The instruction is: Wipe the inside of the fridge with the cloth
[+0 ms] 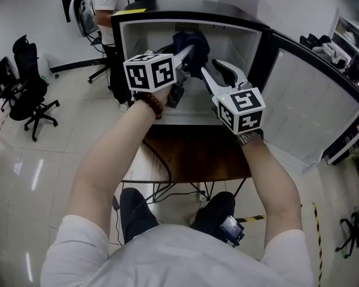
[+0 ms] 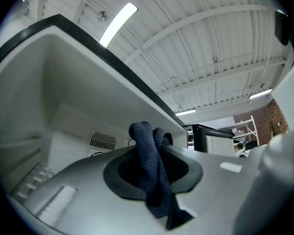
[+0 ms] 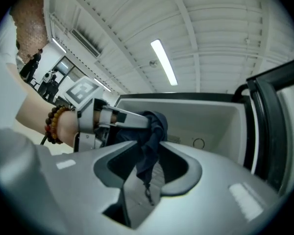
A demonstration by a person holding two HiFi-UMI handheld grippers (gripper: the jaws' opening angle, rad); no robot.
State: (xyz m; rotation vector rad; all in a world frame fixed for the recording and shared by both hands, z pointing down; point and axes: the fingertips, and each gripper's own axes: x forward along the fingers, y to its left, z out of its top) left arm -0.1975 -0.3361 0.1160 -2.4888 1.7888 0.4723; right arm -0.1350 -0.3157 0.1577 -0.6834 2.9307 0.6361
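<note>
The dark blue cloth (image 2: pixel 152 175) is up in the mouth of the open fridge (image 1: pixel 246 43), gathered into a twisted rope. In the left gripper view its long axis runs from 12 to 6 o'clock, with the bunched end poking up past the jaws and the thinner tail hanging down toward the camera. The left gripper (image 1: pixel 188 52) pinches this rope between its dark pads, jaws drawn close on it. The right gripper (image 1: pixel 210 66) sits just beside it, at about 4 o'clock from it in the head view. Its jaws are spread, and the cloth's loose tail dangles in the gap between them without being pressed. Both grippers point into the white fridge, where a vent grille (image 2: pixel 103 141) shows on the back wall. The fridge door (image 1: pixel 311 112) stands swung open at 3 o'clock. The fridge rests on a brown counter (image 1: pixel 191 154). A black office chair (image 1: pixel 30 94) stands well apart at 9 o'clock.
</note>
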